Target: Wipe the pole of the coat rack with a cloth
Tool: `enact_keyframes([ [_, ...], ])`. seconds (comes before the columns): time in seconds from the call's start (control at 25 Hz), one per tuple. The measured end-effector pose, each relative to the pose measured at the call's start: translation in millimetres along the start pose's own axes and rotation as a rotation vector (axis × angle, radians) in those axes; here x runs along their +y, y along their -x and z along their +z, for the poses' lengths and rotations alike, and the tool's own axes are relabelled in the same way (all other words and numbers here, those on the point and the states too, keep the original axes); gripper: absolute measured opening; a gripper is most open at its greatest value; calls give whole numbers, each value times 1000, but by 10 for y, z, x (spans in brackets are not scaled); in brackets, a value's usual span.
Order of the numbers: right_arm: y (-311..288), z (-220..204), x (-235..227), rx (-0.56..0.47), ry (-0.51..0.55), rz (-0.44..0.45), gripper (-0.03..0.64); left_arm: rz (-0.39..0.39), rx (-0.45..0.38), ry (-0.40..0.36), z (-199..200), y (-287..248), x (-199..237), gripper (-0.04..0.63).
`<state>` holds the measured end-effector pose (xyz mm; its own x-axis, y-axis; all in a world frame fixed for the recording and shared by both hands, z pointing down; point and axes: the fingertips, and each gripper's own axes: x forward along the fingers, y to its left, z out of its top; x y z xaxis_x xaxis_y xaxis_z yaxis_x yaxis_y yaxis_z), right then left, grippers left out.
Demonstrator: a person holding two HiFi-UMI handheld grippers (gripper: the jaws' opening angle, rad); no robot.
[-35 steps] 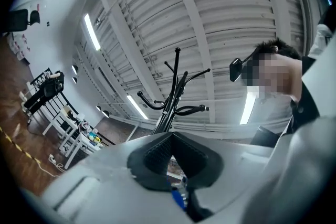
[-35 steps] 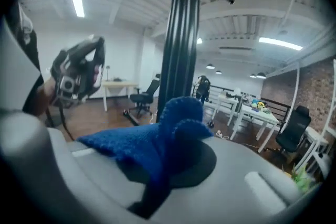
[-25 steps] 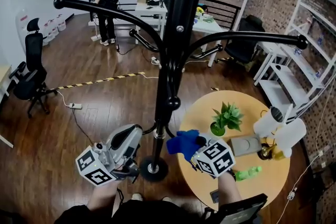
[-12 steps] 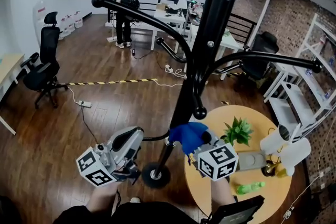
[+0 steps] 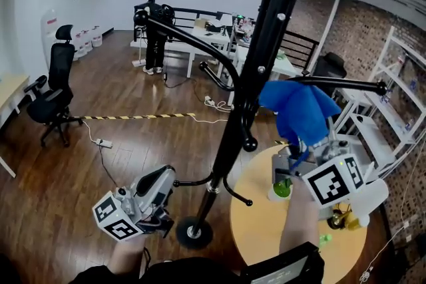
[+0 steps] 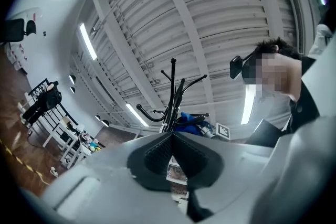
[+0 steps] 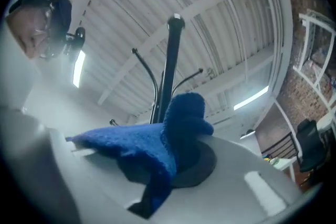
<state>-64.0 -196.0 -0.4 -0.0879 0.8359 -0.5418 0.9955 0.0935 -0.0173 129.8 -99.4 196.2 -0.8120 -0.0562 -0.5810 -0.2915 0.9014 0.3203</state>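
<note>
The black coat rack pole (image 5: 233,123) rises from its round base (image 5: 193,233) through the middle of the head view. My right gripper (image 5: 303,146) is raised just right of the pole at mid-height and is shut on a blue cloth (image 5: 296,110). The cloth's left edge hangs close beside the pole; I cannot tell whether they touch. In the right gripper view the cloth (image 7: 152,147) drapes over the jaws with the pole (image 7: 168,71) beyond it. My left gripper (image 5: 162,177) stays low, left of the base, pointing upward. Its jaws (image 6: 173,149) are shut on nothing.
Curved rack arms with knob ends (image 5: 249,143) stick out around the pole. A round wooden table (image 5: 253,223) with a potted plant (image 5: 281,188) stands under my right arm. White shelves (image 5: 393,110) line the right wall. An office chair (image 5: 46,100) and a person (image 5: 154,30) are farther off.
My right gripper has lifted the blue cloth from low near the table up to mid-height beside the pole. The left gripper has hardly moved.
</note>
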Motion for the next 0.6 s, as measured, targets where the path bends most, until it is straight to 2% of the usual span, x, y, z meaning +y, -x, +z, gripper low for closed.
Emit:
enact_keyframes([
  [0.12, 353, 644, -173, -166, 65, -104, 20, -9, 4, -1, -12, -41, -15, 0],
  [0.24, 629, 1044, -214, -267, 47, -118, 20, -27, 13, 4, -65, -110, -27, 0],
  [0.36, 701, 1087, -162, -291, 21, -100, 20, -45, 23, 15, -117, -162, -65, 0],
  [0.6, 583, 1007, -52, -296, 73, -99, 20, -38, 21, 9, -72, -95, -147, 0],
])
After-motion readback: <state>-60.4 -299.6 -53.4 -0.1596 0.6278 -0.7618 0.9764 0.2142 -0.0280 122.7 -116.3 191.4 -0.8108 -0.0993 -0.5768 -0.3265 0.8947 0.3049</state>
